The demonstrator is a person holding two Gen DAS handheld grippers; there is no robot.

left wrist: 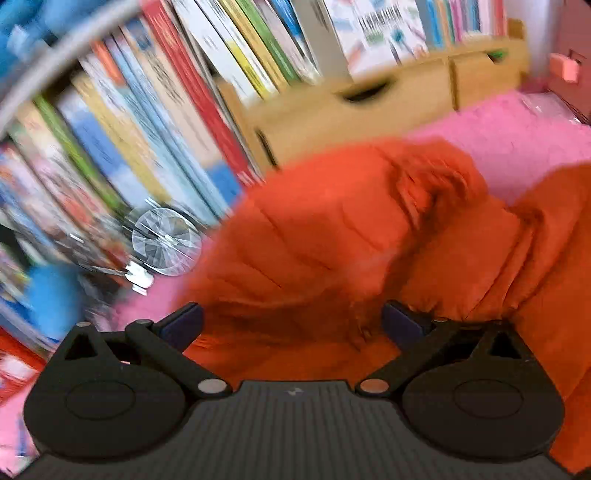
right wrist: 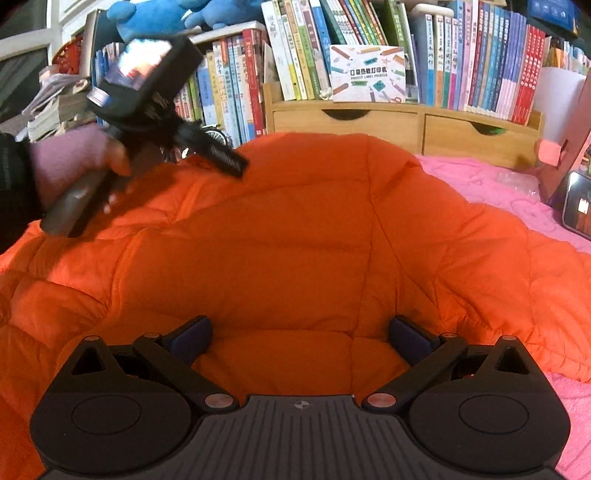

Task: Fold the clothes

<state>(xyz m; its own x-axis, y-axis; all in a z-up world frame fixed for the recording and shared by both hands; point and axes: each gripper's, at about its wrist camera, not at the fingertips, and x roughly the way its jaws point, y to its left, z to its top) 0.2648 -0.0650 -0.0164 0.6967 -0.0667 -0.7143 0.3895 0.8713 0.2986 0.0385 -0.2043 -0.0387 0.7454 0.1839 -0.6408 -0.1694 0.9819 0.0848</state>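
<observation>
An orange puffy jacket [right wrist: 295,229] lies spread over a pink bed cover [right wrist: 491,184]. My right gripper [right wrist: 301,341] is open, its fingers wide apart just above the jacket's near edge, with quilted fabric showing between them. At the upper left a hand [right wrist: 70,162] holds my left gripper [right wrist: 231,162], whose tip is at the jacket's far left edge. The left wrist view is tilted and blurred by motion. In it my left gripper [left wrist: 291,325] stands open over bunched jacket [left wrist: 332,229] fabric, with nothing pinched.
A bookshelf [right wrist: 480,59] packed with books runs along the back, above a wooden drawer unit [right wrist: 388,125]. A label-printer box [right wrist: 367,74] stands on it. A phone [right wrist: 578,206] leans at the right. Blue plush toys [right wrist: 155,18] sit at the top left.
</observation>
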